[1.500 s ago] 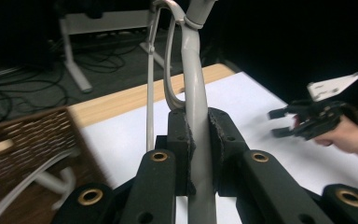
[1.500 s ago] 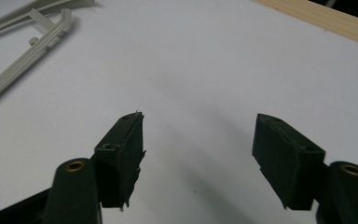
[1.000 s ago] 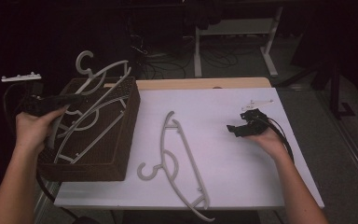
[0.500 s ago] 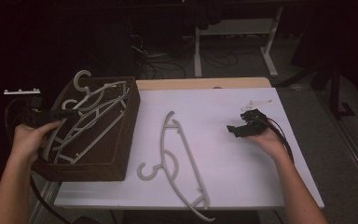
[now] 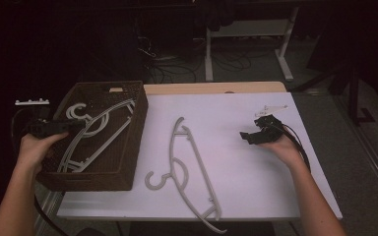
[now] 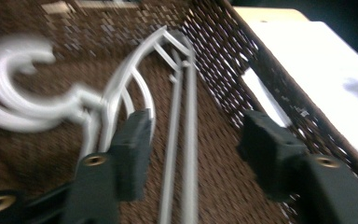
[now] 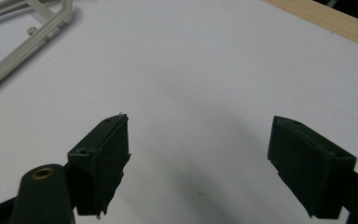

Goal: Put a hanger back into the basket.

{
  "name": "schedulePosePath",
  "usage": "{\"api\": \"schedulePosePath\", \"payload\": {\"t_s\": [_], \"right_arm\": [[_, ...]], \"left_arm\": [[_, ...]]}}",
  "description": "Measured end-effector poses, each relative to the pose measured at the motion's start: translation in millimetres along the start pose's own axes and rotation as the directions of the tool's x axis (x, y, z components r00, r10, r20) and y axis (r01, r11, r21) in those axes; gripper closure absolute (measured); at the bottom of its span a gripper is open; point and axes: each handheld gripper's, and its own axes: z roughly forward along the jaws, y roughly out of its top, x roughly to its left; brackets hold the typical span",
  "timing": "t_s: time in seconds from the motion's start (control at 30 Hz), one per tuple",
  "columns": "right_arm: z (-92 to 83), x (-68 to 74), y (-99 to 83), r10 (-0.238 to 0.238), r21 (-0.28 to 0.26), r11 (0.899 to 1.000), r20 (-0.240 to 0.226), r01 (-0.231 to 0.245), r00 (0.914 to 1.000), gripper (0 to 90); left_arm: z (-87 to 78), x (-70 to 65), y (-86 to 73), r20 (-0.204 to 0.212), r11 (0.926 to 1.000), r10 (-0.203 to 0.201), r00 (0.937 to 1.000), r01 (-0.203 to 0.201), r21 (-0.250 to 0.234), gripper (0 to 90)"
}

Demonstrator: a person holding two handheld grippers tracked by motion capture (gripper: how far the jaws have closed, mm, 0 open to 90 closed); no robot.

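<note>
The room [image 5: 78, 39] is lying in deep shadow, with cables trailing over a grey floor [image 5: 369, 162] and a white-legged stand [image 5: 248, 44] standing beyond the far edge of the table.

The table [image 5: 256, 187] is wearing a white top, bare over most of its right half, and a strip of pale wood [image 5: 216, 88] is showing along its far edge. The right gripper view is looking down on that white surface [image 7: 205, 70], with the wood strip [image 7: 326, 18] crossing its upper right corner.

A dark woven basket [image 5: 128, 142] is sitting on the left end of the table, its near left corner hanging past the edge. White hangers [image 5: 93, 130] are lying stacked inside it, hooks toward the far left; in the left gripper view they [image 6: 121, 93] are stretching along the basket floor beside the woven wall [image 6: 242, 60].

One more hanger [image 5: 194, 172] is lying flat on the white top, just right of the basket, running from the middle toward the near edge, hook pointing left.

The left gripper [image 5: 74, 127] is hovering over the basket's left side, held in the left hand [image 5: 37, 147]. Its jaws are standing apart above the hangers, clamping nothing [image 6: 191, 144].

The right gripper [image 5: 248, 136] is resting in the right hand [image 5: 283, 147] at the right of the table, well apart from the loose hanger. Its jaws are spread wide over bare surface [image 7: 198, 154].
</note>
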Motion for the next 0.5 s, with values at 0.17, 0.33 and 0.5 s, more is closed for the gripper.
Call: {"api": "schedulePosePath", "payload": {"t_s": [0.17,0.33,0.5], "right_arm": [[-1.1,0.5,0.7,-0.002,-0.002,1.000,0.000,0.002,1.0000,19.6],[-3.1,0.4,2.2,0.006,-0.004,1.000,-0.004,-0.006,1.0000,19.6],[-6.1,1.3,5.3,0.001,-0.009,1.000,-0.007,-0.001,1.0000,20.4]], "left_arm": [[-6.2,-19.9,12.8,0.022,0.9980,0.055,0.9982,-0.054,-0.031,32.1],[4.1,-56.7,23.8,0.093,0.9935,0.103,0.9903,-0.098,-0.059,23.0],[20.6,-99.7,35.8,0.145,0.9830,0.176,0.9737,-0.166,-0.079,16.1]]}}
